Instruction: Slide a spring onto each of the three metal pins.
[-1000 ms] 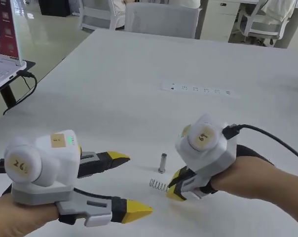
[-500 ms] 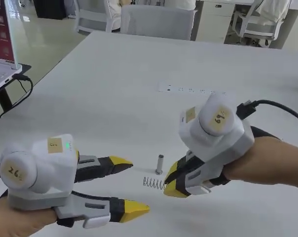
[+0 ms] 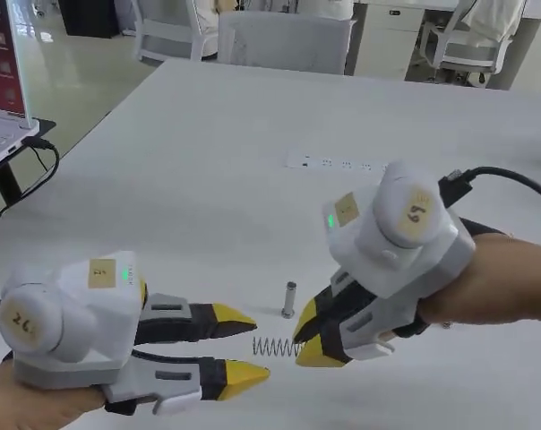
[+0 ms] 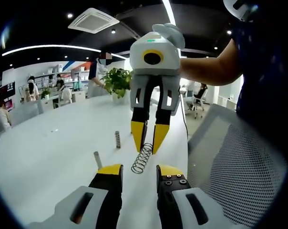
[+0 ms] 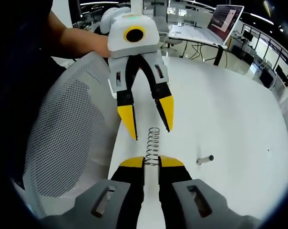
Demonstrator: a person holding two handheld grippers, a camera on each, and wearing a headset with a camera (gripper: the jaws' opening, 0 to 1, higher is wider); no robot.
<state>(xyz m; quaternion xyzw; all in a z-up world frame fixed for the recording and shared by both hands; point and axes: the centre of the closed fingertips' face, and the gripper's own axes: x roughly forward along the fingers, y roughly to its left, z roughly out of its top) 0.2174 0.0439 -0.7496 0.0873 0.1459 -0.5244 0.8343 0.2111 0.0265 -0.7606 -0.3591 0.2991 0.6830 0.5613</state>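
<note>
One spring in right gripper, two pins.

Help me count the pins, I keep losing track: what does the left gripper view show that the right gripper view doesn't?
The left gripper view has two upright pins, a plain pin and a ribbed-looking pin beyond it, plus a potted plant. The right gripper view has one pin, plus a laptop. Both share the spring pinched in the right gripper, the open left gripper, the white table and a mesh chair.
</note>
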